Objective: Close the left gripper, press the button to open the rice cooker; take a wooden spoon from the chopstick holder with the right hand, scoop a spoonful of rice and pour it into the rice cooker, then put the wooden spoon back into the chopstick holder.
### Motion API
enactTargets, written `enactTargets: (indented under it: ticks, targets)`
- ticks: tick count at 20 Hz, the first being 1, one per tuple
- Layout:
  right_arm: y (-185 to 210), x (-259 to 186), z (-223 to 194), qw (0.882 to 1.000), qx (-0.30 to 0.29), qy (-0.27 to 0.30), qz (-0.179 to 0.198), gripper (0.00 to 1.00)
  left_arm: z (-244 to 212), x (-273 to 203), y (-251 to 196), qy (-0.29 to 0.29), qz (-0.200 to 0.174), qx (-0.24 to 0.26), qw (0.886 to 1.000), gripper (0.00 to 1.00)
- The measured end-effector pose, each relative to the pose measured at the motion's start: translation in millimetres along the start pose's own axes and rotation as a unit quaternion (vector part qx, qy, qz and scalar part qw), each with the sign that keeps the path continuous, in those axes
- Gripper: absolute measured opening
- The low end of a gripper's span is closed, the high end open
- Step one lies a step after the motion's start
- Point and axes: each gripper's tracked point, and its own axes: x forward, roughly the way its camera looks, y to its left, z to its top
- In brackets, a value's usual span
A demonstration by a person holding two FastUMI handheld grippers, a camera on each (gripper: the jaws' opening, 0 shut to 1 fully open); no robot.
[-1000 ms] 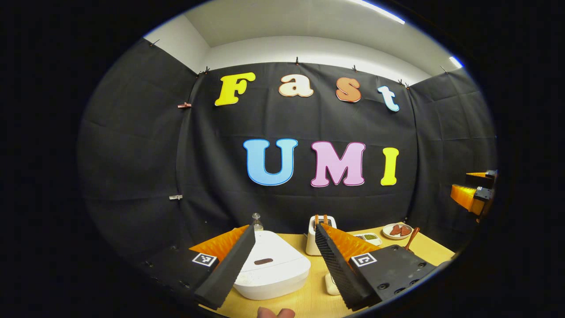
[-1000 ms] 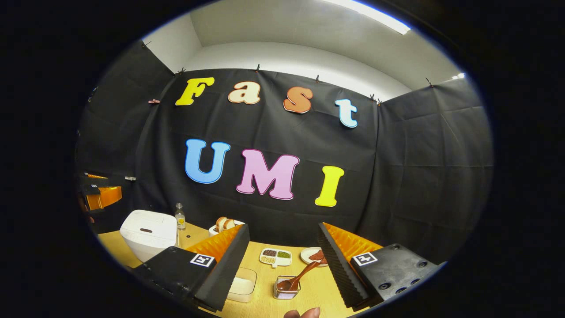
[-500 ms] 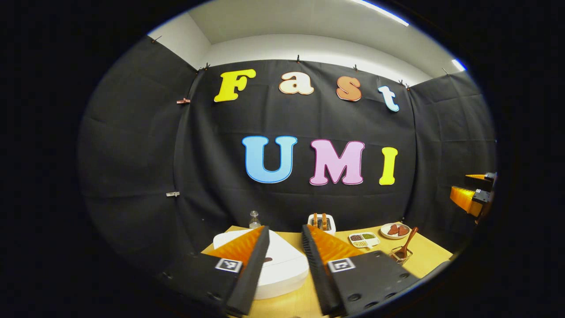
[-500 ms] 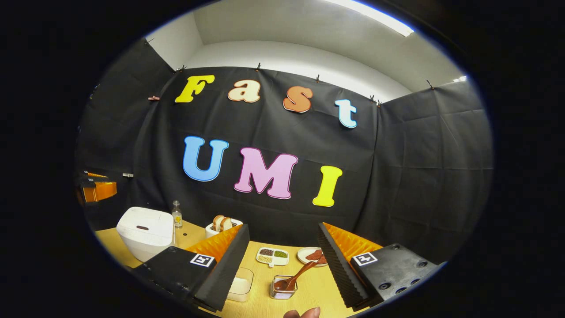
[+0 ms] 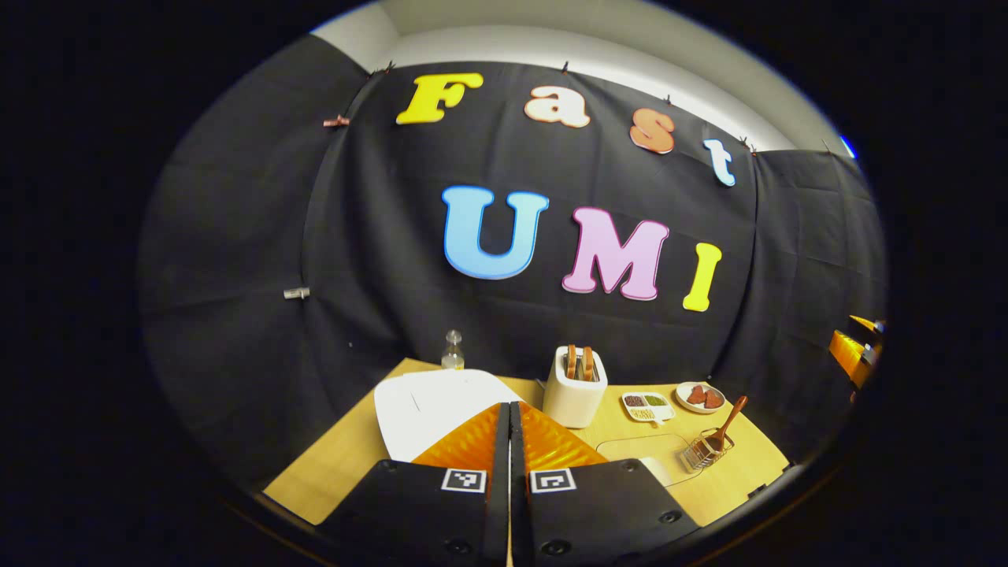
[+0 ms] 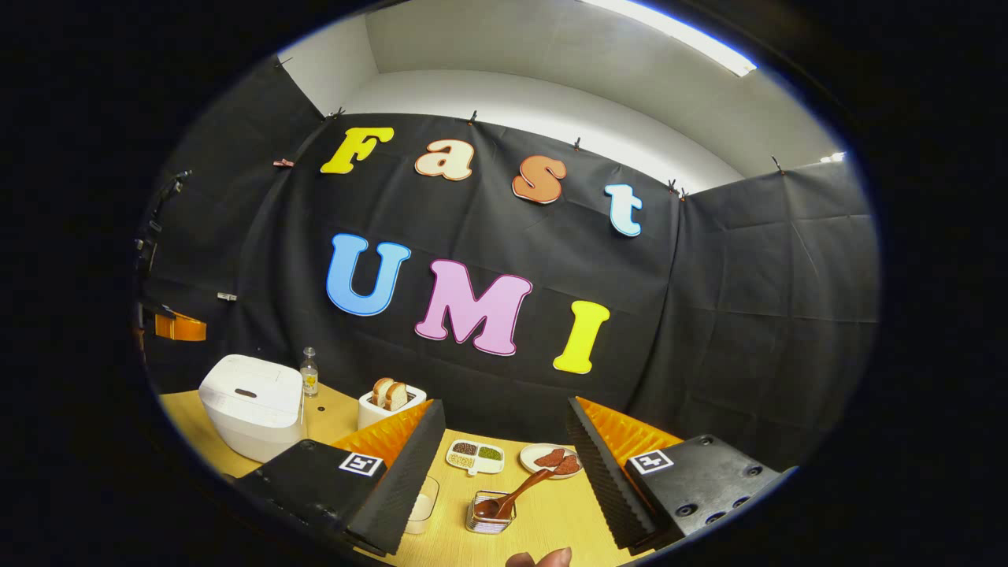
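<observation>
My left gripper is shut with nothing between its fingers, and it hangs over the near side of the white rice cooker. The cooker's lid is down. In the right gripper view the rice cooker stands at the far left with a dark button on its lid. A wooden spoon leans in the wire chopstick holder, ahead of and below my open right gripper. A clear box of rice lies partly behind that gripper's left finger. The spoon also appears in the left gripper view.
On the wooden table stand a toaster with bread, a small bottle, a divided dish of grains and a plate of reddish slices. A person's fingertip shows at the bottom edge.
My left gripper has gone from wide open to shut and has tipped down over the rice cooker. The right gripper has barely shifted and stays open.
</observation>
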Motion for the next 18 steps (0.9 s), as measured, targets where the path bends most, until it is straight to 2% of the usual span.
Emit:
enactTargets:
  ticks: [3,6,11,13,18]
  targets:
    - [-5,-1,-2,1.000,-0.003,0.002,-0.010,0.97,-26,36,12,0.064,-0.021,-0.043,0.997,0.06]
    - [-11,-4,-7,1.000,-0.005,0.007,-0.021,0.97,-51,70,28,0.125,-0.015,-0.055,0.990,0.06]
    - [-23,-4,-14,0.999,-0.011,0.018,-0.040,0.97,-78,105,31,0.210,-0.033,-0.061,0.975,0.06]
    - [-28,-3,-16,0.999,-0.008,0.022,-0.049,0.97,-85,112,31,0.232,-0.034,-0.077,0.969,0.06]
    - [-34,2,-21,0.998,-0.011,0.026,-0.060,0.97,-99,123,37,0.254,-0.022,-0.092,0.963,0.06]
